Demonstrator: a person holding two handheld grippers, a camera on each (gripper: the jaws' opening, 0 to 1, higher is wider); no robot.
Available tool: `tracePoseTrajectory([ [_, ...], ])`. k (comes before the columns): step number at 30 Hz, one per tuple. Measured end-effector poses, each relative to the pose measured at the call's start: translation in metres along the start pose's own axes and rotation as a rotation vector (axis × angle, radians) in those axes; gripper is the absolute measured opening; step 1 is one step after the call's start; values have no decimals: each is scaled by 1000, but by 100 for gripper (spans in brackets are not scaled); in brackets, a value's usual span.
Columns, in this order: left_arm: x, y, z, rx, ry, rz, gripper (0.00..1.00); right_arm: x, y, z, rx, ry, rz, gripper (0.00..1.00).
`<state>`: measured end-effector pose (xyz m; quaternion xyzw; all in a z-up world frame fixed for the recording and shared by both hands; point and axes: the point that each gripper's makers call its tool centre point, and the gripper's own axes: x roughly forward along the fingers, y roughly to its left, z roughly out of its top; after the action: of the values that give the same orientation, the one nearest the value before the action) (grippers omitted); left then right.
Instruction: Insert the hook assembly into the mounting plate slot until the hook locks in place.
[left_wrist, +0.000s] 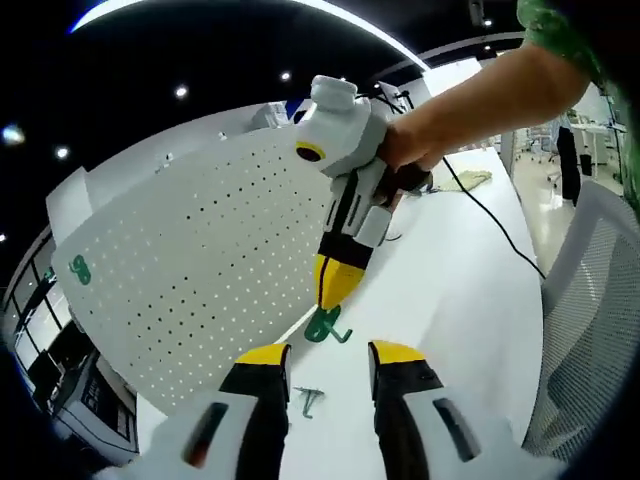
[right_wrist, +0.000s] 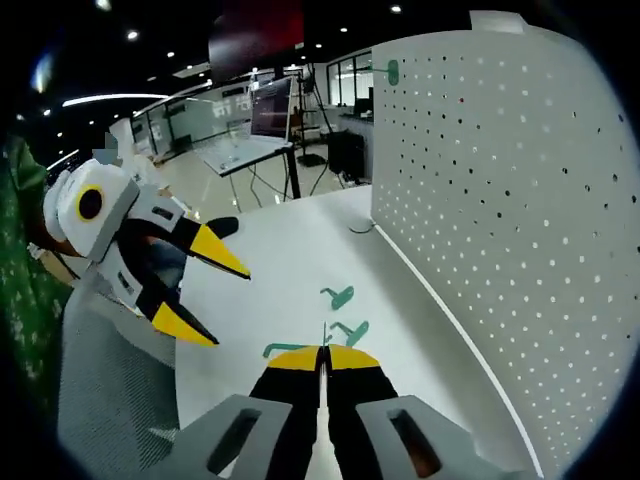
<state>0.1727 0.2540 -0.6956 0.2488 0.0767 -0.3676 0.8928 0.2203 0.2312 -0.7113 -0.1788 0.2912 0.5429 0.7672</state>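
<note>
In the left gripper view, the left gripper (left_wrist: 328, 362) is standing wide open at the bottom, while the right gripper (left_wrist: 337, 285) is pinching a green hook (left_wrist: 326, 326) at centre, beside the white pegboard (left_wrist: 190, 260). In the right gripper view, the right gripper (right_wrist: 322, 360) is closing tight on that thin hook (right_wrist: 349, 331); the left gripper (right_wrist: 205, 290) is gaping mid-left.

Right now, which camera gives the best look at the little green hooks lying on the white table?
The right gripper view: three green hooks lie apart on the table beside the pegboard, unobstructed. The left gripper view shows one hook partly behind the right tool, and another between its own jaws.
</note>
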Motion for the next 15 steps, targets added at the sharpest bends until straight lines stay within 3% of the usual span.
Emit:
tracePoseTrajectory([
  [15,6,-20,-5,72,6,-42,28,0,29,3,68,18,44,0],
])
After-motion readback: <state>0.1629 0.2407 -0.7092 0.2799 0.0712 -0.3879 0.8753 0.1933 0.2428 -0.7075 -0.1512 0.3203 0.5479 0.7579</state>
